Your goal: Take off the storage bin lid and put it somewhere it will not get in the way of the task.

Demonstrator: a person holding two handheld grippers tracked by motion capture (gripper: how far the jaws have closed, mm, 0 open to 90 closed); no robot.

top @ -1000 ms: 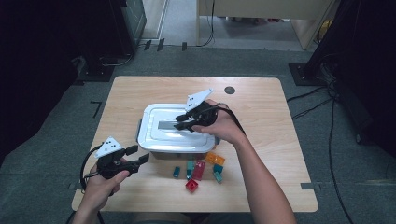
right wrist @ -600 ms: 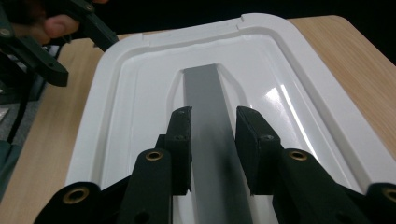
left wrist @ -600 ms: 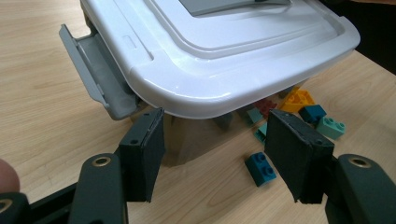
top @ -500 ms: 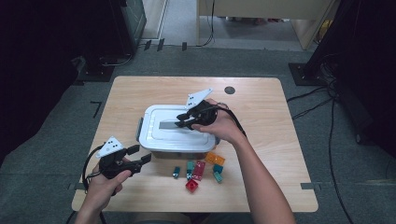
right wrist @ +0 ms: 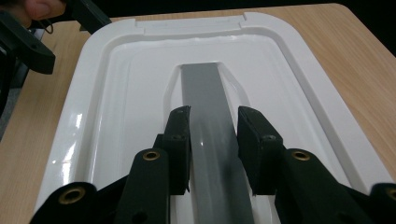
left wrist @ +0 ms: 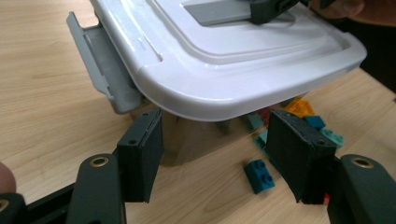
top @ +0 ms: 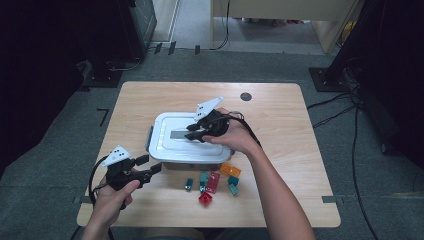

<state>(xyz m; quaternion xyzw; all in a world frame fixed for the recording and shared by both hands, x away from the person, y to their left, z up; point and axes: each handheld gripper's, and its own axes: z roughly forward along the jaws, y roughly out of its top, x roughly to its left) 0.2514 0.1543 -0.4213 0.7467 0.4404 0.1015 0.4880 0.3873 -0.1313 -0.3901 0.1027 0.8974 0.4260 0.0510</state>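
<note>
While your right gripper (top: 194, 133) sits on the white lidded box (top: 165, 145) at the middle of the table (top: 280, 105), its jaws straddle the grey handle (right wrist: 210, 135) in the lid's recess; the right gripper view shows the pads close along both sides of the handle, but you cannot tell whether they press on it. No writing, brand or label can be read on the box, the bricks or the grippers.

Against the earlier frames, little differs: the box and your right hand (top: 235, 137) lie where they did, and your left gripper (top: 150, 167) has kept its place at the box's 8 o'clock corner. Its jaws are partly open with nothing between the pads; the left gripper view shows them just under the lid's rounded corner, beside the grey side latch (left wrist: 100, 70).

The loose bricks (top: 212, 182) lie at 6 o'clock of the box, just beside its near wall and close to the table's near edge. Bare tabletop lies at 12 and 3 o'clock of the box.
</note>
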